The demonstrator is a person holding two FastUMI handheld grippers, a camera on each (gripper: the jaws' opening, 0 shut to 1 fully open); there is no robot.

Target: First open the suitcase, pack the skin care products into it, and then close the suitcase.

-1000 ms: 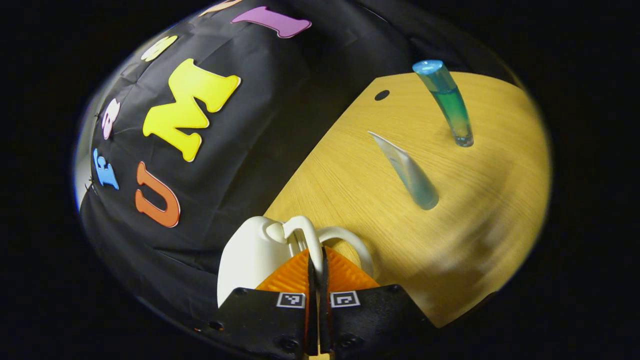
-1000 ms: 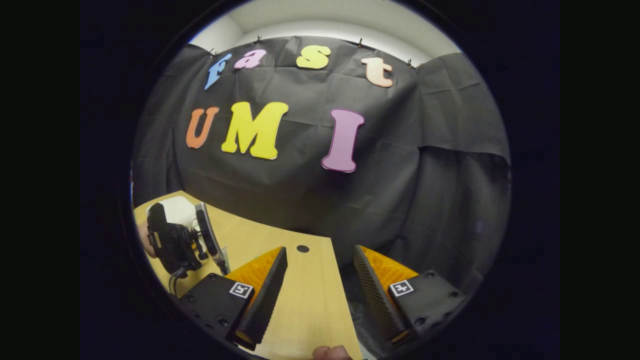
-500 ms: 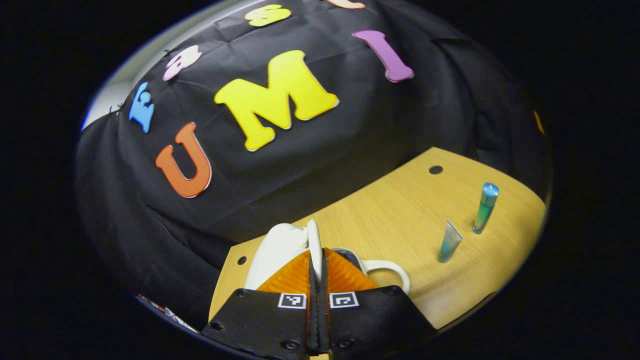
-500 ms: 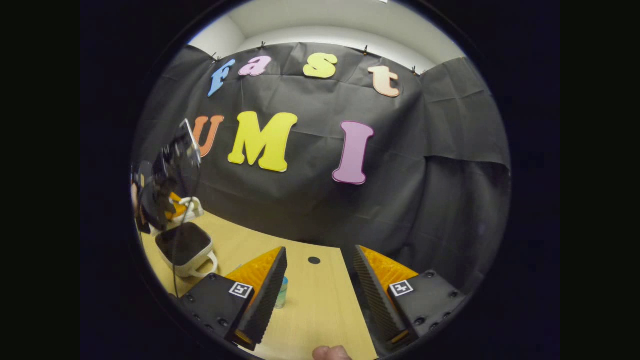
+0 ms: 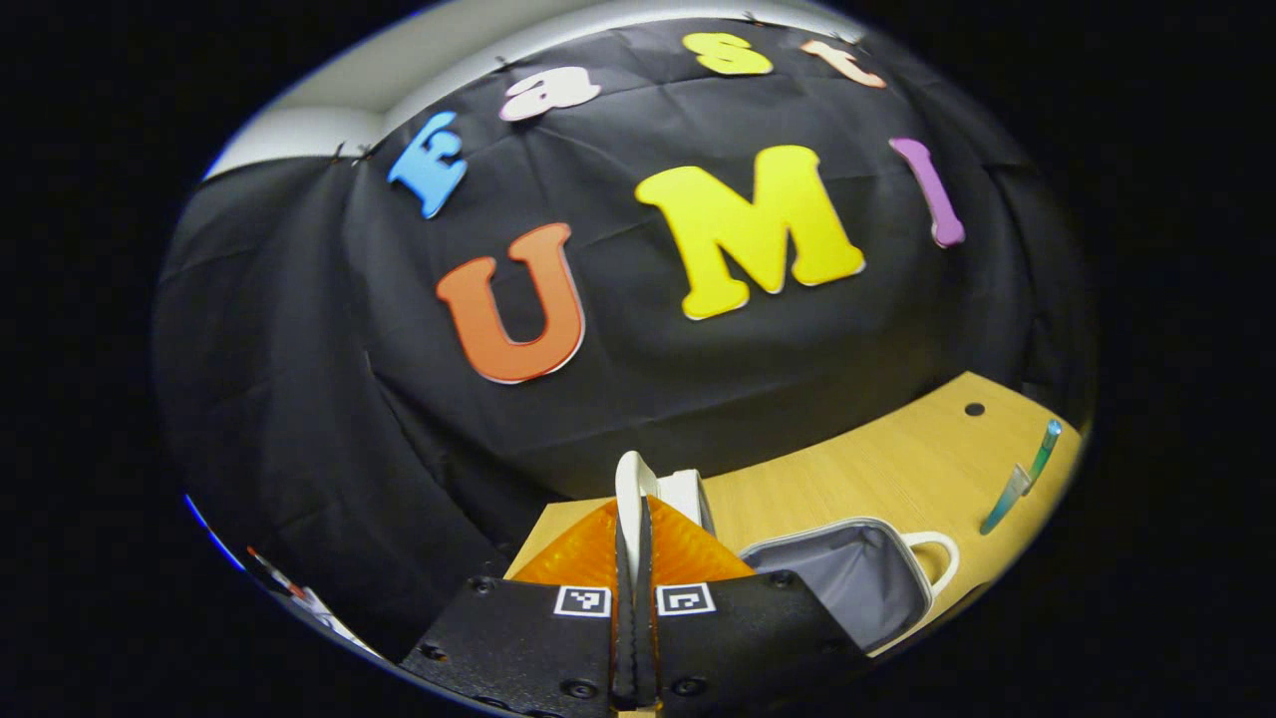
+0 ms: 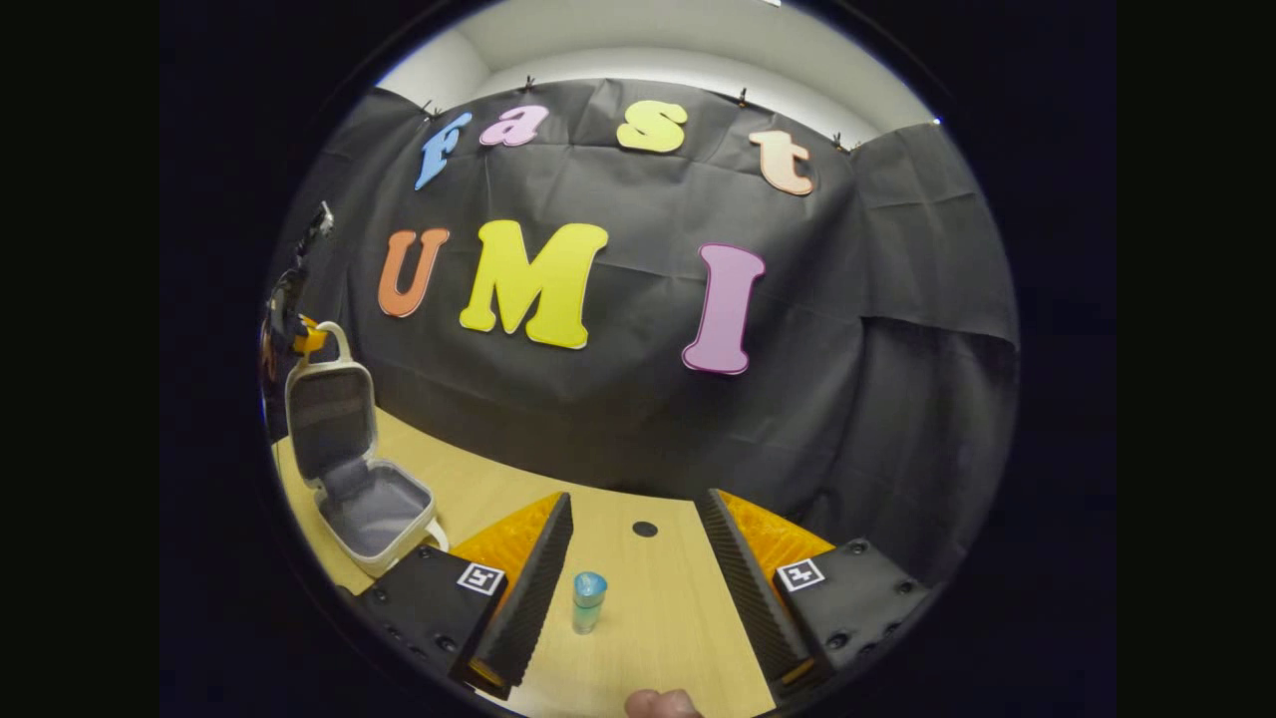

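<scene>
Suitcase open on bench, lid held up.
Left gripper view: your left gripper [image 5: 630, 519] pinches the lid handle [image 5: 628, 479]; suitcase [image 5: 847, 583] tray below, two tubes [image 5: 1017, 479] far right. Right gripper view: your right gripper [image 6: 633, 558] gapes empty; a blue-capped bottle [image 6: 588, 601] stands between its fingers.

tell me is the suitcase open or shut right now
Open. In the right gripper view the suitcase has its lid raised upright, held by its handle in the left gripper, and its grey lining is bare.
</scene>
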